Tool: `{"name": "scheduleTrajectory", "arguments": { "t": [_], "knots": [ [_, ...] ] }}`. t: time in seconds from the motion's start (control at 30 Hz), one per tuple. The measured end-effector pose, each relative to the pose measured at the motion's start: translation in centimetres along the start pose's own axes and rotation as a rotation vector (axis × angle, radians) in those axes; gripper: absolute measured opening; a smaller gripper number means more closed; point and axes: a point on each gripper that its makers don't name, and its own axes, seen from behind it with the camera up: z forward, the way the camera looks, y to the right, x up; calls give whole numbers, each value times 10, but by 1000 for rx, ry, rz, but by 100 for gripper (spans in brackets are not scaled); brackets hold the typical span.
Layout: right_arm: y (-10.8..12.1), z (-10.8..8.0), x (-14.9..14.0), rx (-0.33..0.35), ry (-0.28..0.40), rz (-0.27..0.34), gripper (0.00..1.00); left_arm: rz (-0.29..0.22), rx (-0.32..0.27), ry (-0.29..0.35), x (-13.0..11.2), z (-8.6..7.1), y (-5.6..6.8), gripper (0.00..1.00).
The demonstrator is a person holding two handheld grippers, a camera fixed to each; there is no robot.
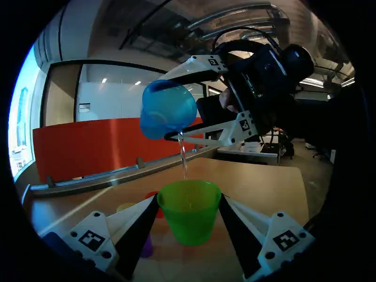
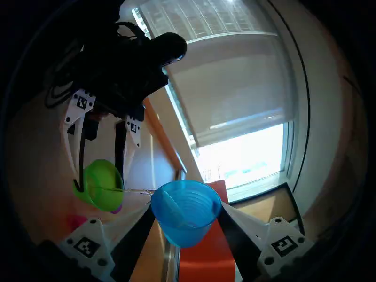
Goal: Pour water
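Over wooden table (image 1: 263,183), right gripper (image 2: 185,209) clamps translucent blue cup (image 1: 167,115), tipped mouth-downward, streaming water (image 1: 182,160). Left gripper (image 1: 188,202) clamps upright green cup (image 1: 189,221).

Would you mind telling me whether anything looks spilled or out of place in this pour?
Nothing stands out. The right gripper tips the blue cup, and a thin water stream falls straight into the green cup, held upright in the left gripper. I see no puddle on the table.
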Motion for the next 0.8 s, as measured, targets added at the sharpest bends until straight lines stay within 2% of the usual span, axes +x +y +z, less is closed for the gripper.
{"name": "scheduleTrajectory", "arguments": {
  "t": [0.8],
  "knots": [
    [-1, -5, 4, -3, -4, -61, 91, 9, -4, 0, 1, 1, 3, 88]
  ]
}}
